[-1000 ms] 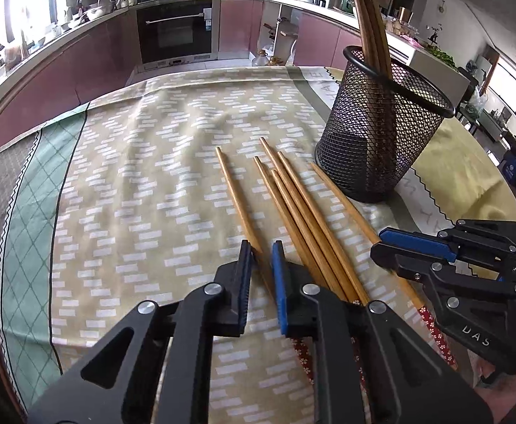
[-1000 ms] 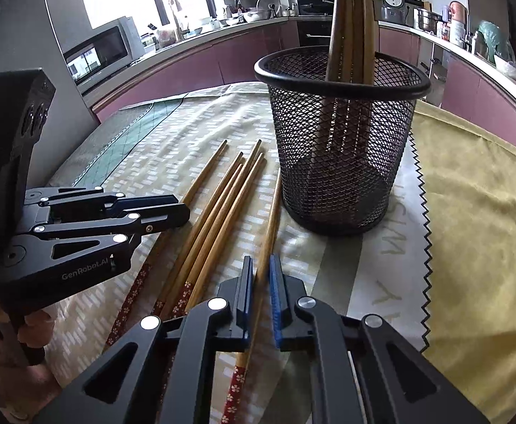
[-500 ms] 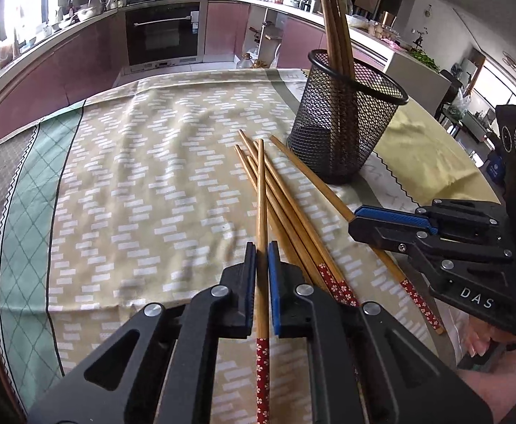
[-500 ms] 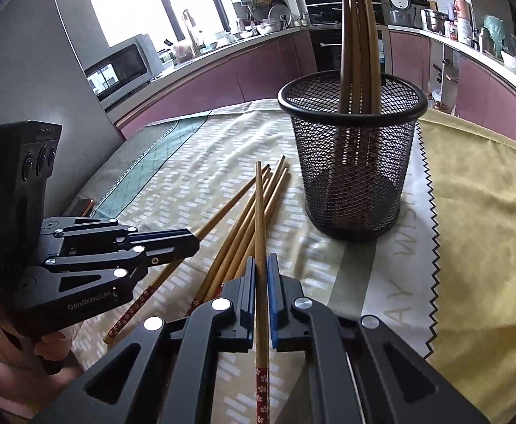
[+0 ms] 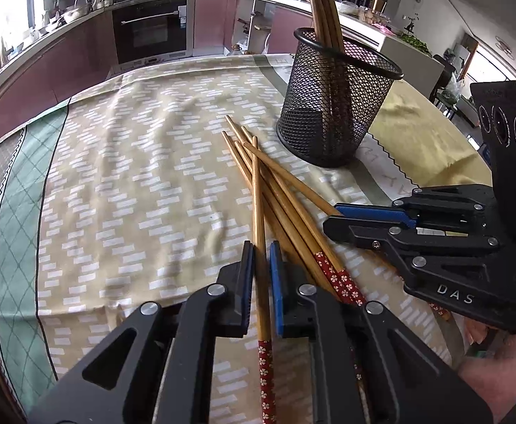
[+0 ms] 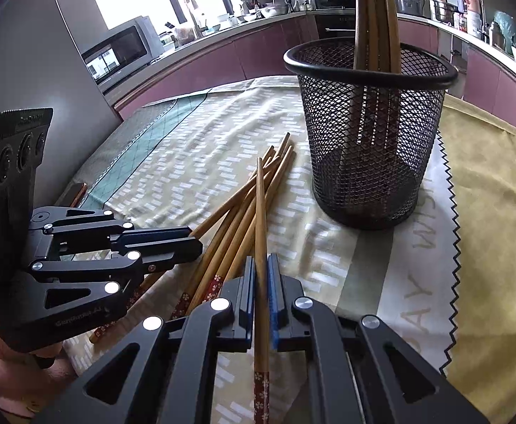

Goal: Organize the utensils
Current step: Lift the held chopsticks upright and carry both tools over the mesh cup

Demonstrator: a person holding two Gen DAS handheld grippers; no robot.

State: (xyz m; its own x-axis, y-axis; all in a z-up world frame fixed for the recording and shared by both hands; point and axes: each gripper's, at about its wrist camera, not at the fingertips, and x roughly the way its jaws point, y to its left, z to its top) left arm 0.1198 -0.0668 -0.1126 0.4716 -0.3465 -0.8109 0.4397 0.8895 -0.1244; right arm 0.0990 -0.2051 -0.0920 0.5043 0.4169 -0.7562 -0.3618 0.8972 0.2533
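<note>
Bamboo chopstick (image 5: pixel 259 226) between left tool (image 5: pixel 260 254) pads

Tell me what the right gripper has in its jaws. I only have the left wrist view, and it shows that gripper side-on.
Observer: The right gripper is shut on one chopstick, with the red flowered end toward its camera.
Operator: Say where the tip points.
Observer: The tip crosses the loose chopsticks on the cloth and ends left of the mesh holder, short of it.
Operator: Name what stands beyond the table on that side.
Observer: A microwave sits on the counter near the window.
</note>
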